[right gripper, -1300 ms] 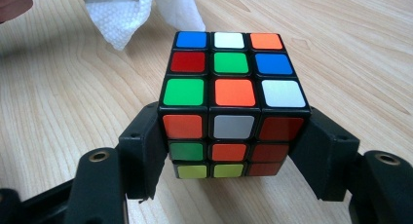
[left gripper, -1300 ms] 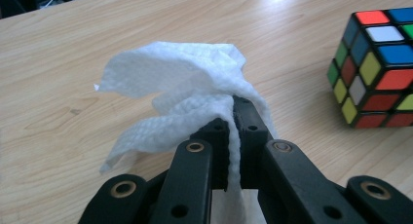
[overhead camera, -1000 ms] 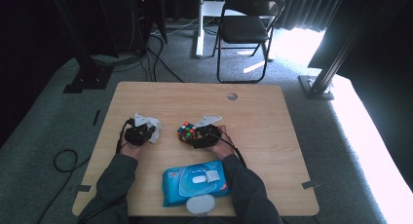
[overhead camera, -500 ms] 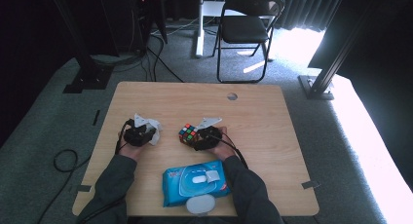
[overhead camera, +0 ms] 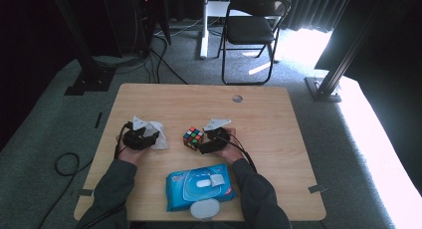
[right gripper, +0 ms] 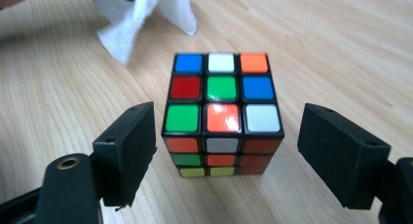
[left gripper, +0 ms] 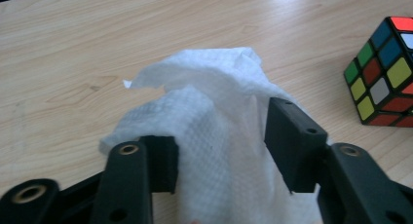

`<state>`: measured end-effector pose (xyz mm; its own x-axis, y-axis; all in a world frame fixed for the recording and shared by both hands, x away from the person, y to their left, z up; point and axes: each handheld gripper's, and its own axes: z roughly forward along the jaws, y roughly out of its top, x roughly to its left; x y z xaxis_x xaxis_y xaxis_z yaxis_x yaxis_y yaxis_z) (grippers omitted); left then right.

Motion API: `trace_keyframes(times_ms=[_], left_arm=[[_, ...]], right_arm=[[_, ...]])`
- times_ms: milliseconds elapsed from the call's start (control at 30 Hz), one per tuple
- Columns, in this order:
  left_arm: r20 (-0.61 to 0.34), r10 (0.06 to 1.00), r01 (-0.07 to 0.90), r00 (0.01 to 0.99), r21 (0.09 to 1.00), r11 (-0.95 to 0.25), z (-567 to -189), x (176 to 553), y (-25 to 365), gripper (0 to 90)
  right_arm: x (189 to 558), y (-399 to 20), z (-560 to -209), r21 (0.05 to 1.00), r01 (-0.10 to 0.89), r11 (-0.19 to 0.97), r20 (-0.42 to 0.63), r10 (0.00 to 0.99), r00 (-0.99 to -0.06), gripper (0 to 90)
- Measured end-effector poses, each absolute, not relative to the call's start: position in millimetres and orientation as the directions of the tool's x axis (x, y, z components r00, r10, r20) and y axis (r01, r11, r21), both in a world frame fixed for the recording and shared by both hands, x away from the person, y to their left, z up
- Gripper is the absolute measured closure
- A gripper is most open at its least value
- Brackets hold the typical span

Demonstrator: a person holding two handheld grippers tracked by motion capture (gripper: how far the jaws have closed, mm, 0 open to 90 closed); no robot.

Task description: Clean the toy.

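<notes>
A crumpled white wipe (left gripper: 209, 87) lies on the wooden table (overhead camera: 278, 119) at the left, also seen from above as the wipe (overhead camera: 155, 132). My left gripper (left gripper: 224, 151) has just been opening. Its jaws stand apart with the wipe loose between them. A scrambled colour cube (right gripper: 221, 107) rests on the table near the middle, seen from above as the cube (overhead camera: 193, 137). My right gripper (right gripper: 234, 136) straddles it. Its jaws have just been opening too, and a gap shows on each side of the cube. From above, the left gripper (overhead camera: 151, 138) and right gripper (overhead camera: 204, 143) point toward each other.
A blue pack of wet wipes (overhead camera: 199, 186) lies near the table's front edge between the forearms, with a white round lid (overhead camera: 205, 208) in front of it. A cable hole (overhead camera: 237, 98) is at the back. A folding chair (overhead camera: 254, 25) stands beyond the table.
Both grippers' jaws have spread. The cube now stands free on the table, slightly left of the right gripper, and the wipe lies slack at the left one. Hands stayed put.
</notes>
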<state>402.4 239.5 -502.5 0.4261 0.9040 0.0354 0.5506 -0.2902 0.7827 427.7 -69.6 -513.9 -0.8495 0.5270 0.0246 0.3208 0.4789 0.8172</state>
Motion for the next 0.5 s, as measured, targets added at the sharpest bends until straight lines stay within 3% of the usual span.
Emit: trace_keyframes(times_ms=[500], left_arm=[[-0.029,0.938,0.662,0.345,0.716,-0.221,-508,396,261,27.9]], right_arm=[[427,-81,-499,0.859,0.31,0.408,0.039,0.552,-0.833,22.7]])
